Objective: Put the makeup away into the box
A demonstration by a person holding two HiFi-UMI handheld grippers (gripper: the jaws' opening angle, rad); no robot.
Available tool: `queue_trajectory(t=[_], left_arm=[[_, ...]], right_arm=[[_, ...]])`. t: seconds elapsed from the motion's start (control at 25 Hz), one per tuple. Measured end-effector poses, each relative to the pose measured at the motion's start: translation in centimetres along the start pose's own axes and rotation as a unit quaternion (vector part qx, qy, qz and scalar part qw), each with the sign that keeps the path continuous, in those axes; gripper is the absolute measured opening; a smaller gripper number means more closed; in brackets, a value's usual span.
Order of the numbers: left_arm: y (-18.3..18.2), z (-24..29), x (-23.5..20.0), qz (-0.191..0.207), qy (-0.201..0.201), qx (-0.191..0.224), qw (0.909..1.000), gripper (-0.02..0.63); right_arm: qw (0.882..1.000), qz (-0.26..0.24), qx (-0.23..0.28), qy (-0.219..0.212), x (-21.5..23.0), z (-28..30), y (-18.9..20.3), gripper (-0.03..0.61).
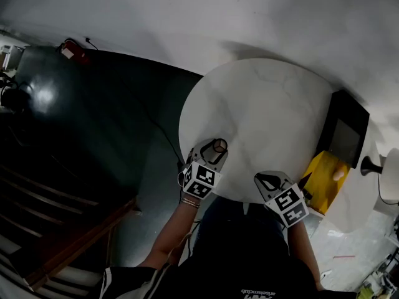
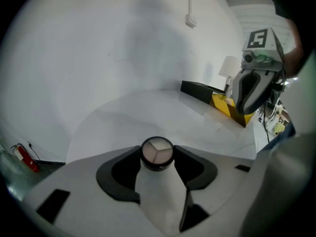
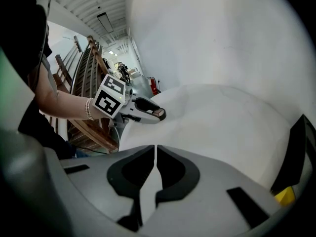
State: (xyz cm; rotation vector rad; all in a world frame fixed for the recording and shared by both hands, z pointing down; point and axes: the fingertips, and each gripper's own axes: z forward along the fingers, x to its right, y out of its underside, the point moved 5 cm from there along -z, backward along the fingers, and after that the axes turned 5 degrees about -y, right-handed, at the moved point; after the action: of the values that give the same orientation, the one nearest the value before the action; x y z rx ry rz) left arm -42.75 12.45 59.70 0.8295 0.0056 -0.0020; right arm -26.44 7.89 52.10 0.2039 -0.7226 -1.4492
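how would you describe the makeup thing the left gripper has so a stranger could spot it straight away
Find the round white table, then the left gripper at its near left edge. Clamped between its fingers is a small makeup compact. It is the only round item here, with a black rim and a top split into three beige wedges.

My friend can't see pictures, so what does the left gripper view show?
The left hand-held gripper clamps a small round makeup pot over a white table. Farther off are a yellow-and-black box and the right hand-held gripper.
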Motion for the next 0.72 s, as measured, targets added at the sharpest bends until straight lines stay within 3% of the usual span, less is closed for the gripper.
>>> queue_trajectory(t=[0.32,0.72], left_arm=[[-1.1,-1.9,0.6,-0.029,0.011,0.025,0.9992,0.227],[-4.1,-3.2,3.6,-0.021,0.009,0.059,0.998,0.227]], right_arm=[[1.0,-0.003,0.016,0.011,-0.7,-0.7,0.1,0.031],[0.998,0.002,0.057,0.027,-0.3,-4.2,2.1,0.031]])
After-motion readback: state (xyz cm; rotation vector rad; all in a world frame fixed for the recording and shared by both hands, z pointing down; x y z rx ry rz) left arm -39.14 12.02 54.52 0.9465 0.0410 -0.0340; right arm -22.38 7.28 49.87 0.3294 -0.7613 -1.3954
